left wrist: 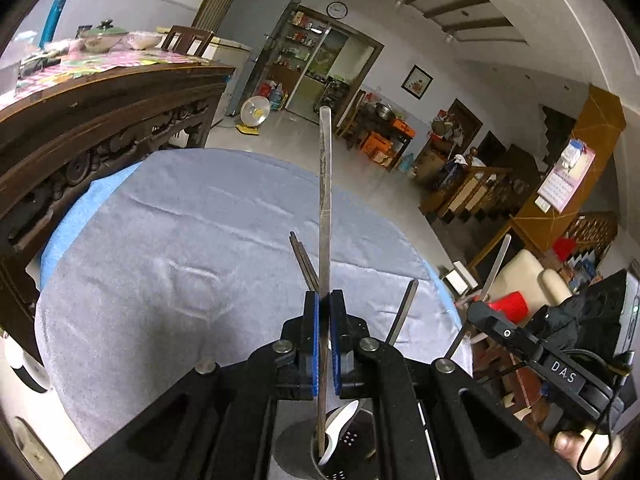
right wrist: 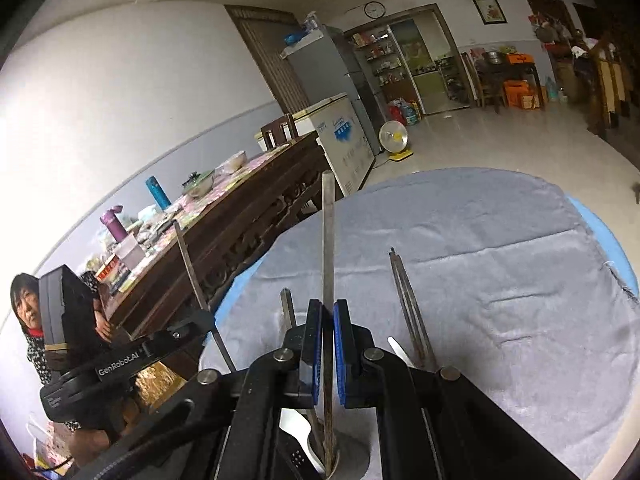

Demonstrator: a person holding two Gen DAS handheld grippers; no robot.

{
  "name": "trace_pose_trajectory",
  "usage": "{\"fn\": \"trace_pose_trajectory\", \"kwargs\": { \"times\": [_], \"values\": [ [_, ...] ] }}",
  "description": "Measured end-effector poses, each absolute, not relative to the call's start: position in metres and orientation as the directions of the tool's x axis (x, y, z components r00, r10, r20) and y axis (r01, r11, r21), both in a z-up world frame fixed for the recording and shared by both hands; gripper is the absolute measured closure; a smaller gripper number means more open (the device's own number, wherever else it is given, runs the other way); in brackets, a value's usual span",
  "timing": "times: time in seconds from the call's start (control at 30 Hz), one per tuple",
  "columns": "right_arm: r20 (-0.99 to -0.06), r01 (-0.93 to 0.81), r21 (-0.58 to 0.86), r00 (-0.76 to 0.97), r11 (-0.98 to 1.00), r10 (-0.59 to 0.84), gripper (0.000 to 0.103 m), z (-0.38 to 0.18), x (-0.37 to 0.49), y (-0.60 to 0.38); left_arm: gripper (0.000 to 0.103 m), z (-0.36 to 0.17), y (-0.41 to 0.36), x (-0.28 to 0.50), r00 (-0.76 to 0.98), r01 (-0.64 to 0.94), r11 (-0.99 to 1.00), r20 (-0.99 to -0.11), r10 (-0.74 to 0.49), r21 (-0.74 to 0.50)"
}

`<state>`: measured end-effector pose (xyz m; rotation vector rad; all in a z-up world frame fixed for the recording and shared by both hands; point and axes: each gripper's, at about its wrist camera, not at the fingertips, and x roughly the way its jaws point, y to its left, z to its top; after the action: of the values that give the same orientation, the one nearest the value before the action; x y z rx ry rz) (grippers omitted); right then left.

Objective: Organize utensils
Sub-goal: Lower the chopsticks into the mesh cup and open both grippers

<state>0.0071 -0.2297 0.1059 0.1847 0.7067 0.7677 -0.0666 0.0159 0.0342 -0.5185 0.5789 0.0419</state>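
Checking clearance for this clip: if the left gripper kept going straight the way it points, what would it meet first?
Most likely the grey cloth on the round table: the left gripper, shut on a flat metal utensil, points slightly downward across it. Nothing else lies ahead on the cloth, though depth is hard to judge.

a holder (left wrist: 348,452) with utensils stands on the towel (left wrist: 192,240) below both hand-held grippers, the wooden table (left wrist: 100,92) behind it.

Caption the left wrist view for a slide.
Left gripper clamps a metal chopstick upright over the perforated utensil holder.
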Motion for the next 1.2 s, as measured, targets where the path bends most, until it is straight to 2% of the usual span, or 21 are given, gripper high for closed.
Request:
{"fn": "trace_pose_trajectory", "kwargs": {
  "times": [0.43, 1.2],
  "values": [
    [-0.541, -0.584, 0.357, 0.507, 0.729, 0.671, 0.096, 0.094, -0.012, -0.228, 0.098, 0.015, -0.006, -0.078, 0.842, -0.174, 0.905, -0.535, -0.068, -0.388],
    [-0.594, -0.595, 0.368, 0.441, 0.715, 0.673, 0.096, 0.069, -0.02, -0.219, 0.098, -0.003, -0.022, -0.09, 0.8, -0.143, 0.916, -0.588, -0.116, -0.375]
  ]
}}
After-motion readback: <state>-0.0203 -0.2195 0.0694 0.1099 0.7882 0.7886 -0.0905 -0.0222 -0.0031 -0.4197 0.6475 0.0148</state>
